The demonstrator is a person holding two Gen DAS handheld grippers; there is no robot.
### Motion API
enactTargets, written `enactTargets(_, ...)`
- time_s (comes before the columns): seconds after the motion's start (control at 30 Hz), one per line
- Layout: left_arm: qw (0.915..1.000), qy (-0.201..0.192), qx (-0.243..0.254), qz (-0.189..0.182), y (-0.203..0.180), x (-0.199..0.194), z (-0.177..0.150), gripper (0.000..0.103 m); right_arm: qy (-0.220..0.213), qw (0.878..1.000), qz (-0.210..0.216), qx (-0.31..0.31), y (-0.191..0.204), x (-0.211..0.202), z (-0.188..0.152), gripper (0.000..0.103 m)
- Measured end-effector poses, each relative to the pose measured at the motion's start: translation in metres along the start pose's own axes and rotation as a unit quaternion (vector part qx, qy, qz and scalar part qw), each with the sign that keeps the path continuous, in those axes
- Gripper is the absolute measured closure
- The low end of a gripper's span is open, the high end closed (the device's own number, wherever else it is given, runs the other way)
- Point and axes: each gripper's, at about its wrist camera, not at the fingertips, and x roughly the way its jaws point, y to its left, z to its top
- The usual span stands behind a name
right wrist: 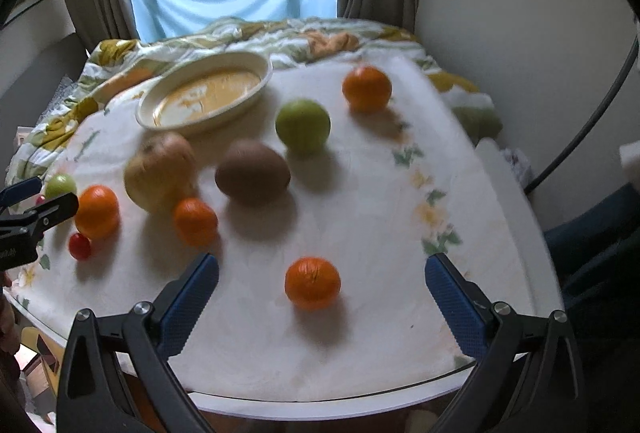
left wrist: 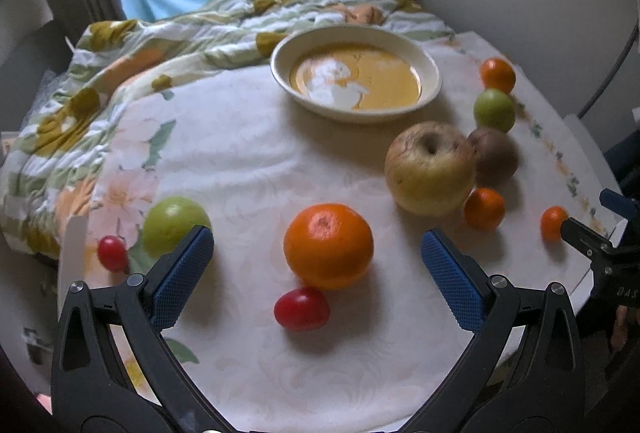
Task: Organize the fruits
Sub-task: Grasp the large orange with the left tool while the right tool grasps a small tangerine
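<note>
- A big orange (left wrist: 329,245) sits on the white tablecloth (left wrist: 248,153), a red cherry tomato (left wrist: 302,309) just in front of it.
- The left gripper (left wrist: 316,257) hovers around the orange, jaws spread wide, gripping nothing.
- The right gripper (right wrist: 322,287) hangs over a small mandarin (right wrist: 312,283), jaws likewise apart and empty.
- Behind them: a yellowish apple (left wrist: 430,167) touching a kiwi (left wrist: 494,155), green fruit (left wrist: 494,109), more mandarins.
- At the back stands an empty cream bowl (left wrist: 280,73).

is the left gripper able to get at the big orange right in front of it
Probably yes: the left gripper is open, the big orange sits between its fingers' line with bare cloth on both sides. Only the red tomato touching its near side might get nudged.
</note>
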Motion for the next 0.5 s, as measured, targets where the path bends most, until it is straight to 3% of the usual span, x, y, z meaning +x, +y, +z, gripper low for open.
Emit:
enactTargets(0.13, 0.9999, 0.010, 0.011, -0.007, -0.001, 0.014, -0.003, 0.000, 0.016, 1.000, 0.001, 0.007, 0.001, 0.012, -0.007, 0.001)
enactTargets(0.23, 0.9996, 0.019, 0.020, -0.011, -0.001, 0.023, -0.005, 0.000, 0.030, 1.000, 0.003, 0.009, 0.003, 0.022, -0.010, 0.007)
enactTargets(0.33, 0.9989, 0.035, 0.019, -0.023, -0.003, 0.031, -0.005, 0.012, 0.039, 0.999, 0.005, 0.008, 0.006, 0.028, -0.011, 0.017)
enactTargets(0.4, 0.9985, 0.042, 0.021, -0.027, -0.002, 0.034, -0.005, 0.014, 0.046, 0.999, 0.003, 0.009, 0.006, 0.032, -0.012, 0.025)
enactTargets(0.5, 0.9979, 0.054, 0.021, -0.029, 0.000, 0.039, -0.003, 0.020, 0.053, 0.999, 0.002, 0.009, 0.005, 0.035, -0.012, 0.028)
